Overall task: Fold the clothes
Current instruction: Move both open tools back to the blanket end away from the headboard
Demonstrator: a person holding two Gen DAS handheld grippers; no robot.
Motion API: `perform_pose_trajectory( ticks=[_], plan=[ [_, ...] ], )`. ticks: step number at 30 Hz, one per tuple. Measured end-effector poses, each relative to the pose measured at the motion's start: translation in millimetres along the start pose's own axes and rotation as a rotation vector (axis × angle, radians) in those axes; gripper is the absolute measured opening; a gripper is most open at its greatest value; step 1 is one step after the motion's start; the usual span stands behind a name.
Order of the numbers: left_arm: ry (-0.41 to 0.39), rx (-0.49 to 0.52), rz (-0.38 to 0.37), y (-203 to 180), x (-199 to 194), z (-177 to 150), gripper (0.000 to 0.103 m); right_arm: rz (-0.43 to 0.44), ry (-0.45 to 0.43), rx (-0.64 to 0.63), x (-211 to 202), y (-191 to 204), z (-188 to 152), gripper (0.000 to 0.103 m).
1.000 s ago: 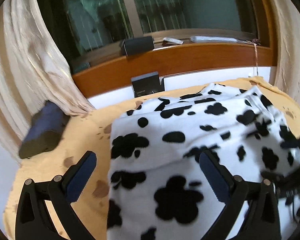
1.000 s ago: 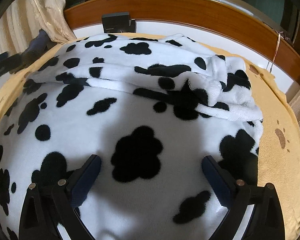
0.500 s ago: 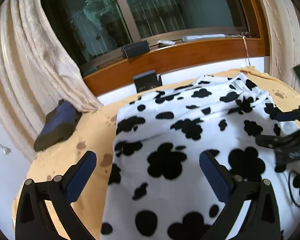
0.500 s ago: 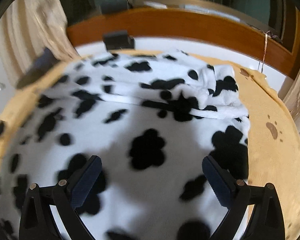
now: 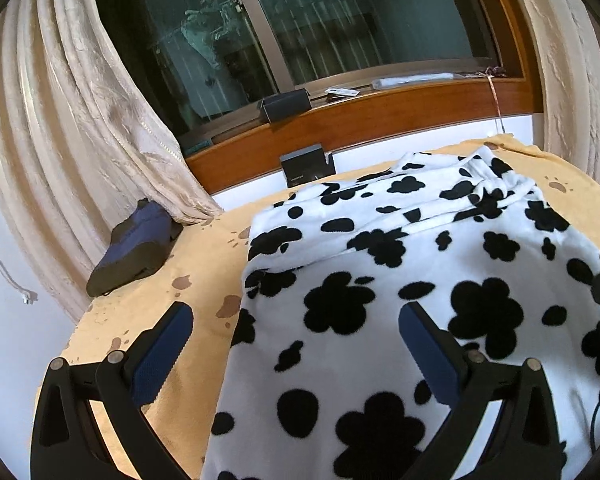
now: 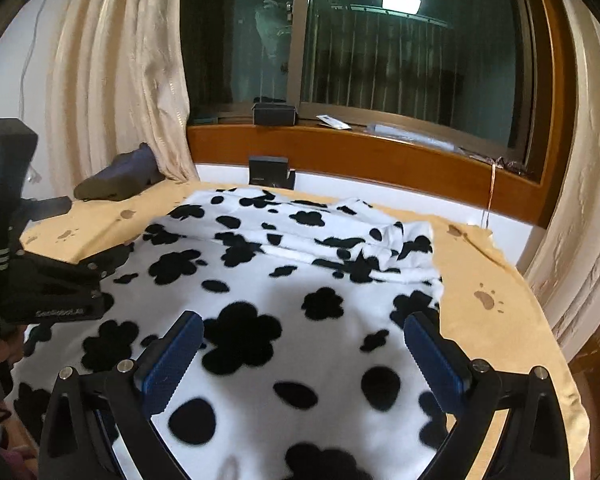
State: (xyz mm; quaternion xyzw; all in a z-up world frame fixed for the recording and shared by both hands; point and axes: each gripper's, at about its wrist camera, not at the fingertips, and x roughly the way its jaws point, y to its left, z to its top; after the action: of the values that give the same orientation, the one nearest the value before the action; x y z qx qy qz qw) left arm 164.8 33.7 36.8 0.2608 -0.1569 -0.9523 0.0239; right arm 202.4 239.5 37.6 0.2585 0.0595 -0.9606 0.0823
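Two claws, left claw [image 5: 296,344] and right claw [image 6: 302,346], hover spread wide and empty above the cow-print fleece garment [image 6: 260,288]; between folds, I judge; next, pinching an edge.

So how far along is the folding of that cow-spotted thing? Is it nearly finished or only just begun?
Begun, not finished. The far end of the cow-print garment already lies doubled over in a layered band. In hand: nothing; the left gripper and right gripper are both open above the fabric. The wide near part remains spread flat over the yellow blanket, so it probably needs more folds.
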Motion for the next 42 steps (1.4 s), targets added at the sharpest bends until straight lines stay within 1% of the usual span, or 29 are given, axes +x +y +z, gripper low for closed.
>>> perform_pose_trajectory(
  ticks=[5, 7, 10, 14, 15, 18, 19, 20, 22, 25, 29, 31, 34, 35, 40, 42],
  plan=[
    [0.008, 0.011, 0.000, -0.8, -4.6, -10.8, 0.103, -0.011, 0.042, 0.050, -3.5, -14.6, -17.8, 0.102],
    [0.026, 0.010, -0.020, 1.4, -5.6, -20.4, 0.103, -0.014, 0.054, 0.071, -5.0, -21.1, -25.6, 0.102],
    [0.088, -0.018, -0.070, 9.0, -2.4, -37.8, 0.103, -0.020, 0.077, 0.091, -12.0, -33.9, -41.2, 0.102],
    [0.179, -0.096, -0.170, 39.7, -0.9, -65.6, 0.103, -0.047, 0.121, 0.110, -19.7, -53.8, -63.2, 0.102],
    [0.197, -0.127, -0.210, 50.7, -2.3, -72.2, 0.103, -0.051, 0.132, 0.117, -21.7, -59.0, -68.6, 0.102],
    [0.267, -0.288, -0.389, 100.4, -7.4, -96.3, 0.103, -0.047, 0.148, 0.152, -29.0, -73.0, -83.4, 0.102],
    [0.284, -0.331, -0.423, 111.4, -8.0, -102.2, 0.103, -0.042, 0.150, 0.163, -30.2, -76.2, -86.3, 0.102],
    [0.324, -0.408, -0.486, 128.1, -8.2, -112.3, 0.103, -0.037, 0.153, 0.174, -31.4, -79.4, -89.2, 0.102],
    [0.374, -0.506, -0.601, 146.8, -6.6, -125.4, 0.103, -0.010, 0.160, 0.202, -30.5, -84.0, -94.4, 0.102],
    [0.369, -0.636, -0.767, 164.6, -8.1, -142.2, 0.103, 0.048, 0.166, 0.250, -27.6, -87.9, -100.2, 0.102],
    [0.438, -0.703, -0.957, 158.1, -2.0, -152.5, 0.103, 0.117, 0.163, 0.261, -23.8, -82.9, -101.9, 0.102],
    [0.463, -0.699, -0.968, 153.8, -0.3, -152.6, 0.103, 0.145, 0.164, 0.246, -23.4, -79.0, -101.3, 0.102],
    [0.499, -0.690, -0.981, 147.4, 2.2, -152.7, 0.103, 0.153, 0.164, 0.233, -24.5, -78.1, -101.4, 0.102],
    [0.506, -0.689, -0.965, 149.0, 1.9, -152.7, 0.103, 0.154, 0.165, 0.242, -24.6, -79.8, -102.0, 0.102],
    [0.479, -0.733, -0.895, 167.7, -1.9, -156.0, 0.103, 0.154, 0.168, 0.280, -24.1, -88.2, -106.1, 0.102],
    [0.493, -0.745, -0.868, 172.2, -0.3, -162.1, 0.103, 0.156, 0.178, 0.290, -22.1, -90.1, -107.6, 0.102]
  ],
)
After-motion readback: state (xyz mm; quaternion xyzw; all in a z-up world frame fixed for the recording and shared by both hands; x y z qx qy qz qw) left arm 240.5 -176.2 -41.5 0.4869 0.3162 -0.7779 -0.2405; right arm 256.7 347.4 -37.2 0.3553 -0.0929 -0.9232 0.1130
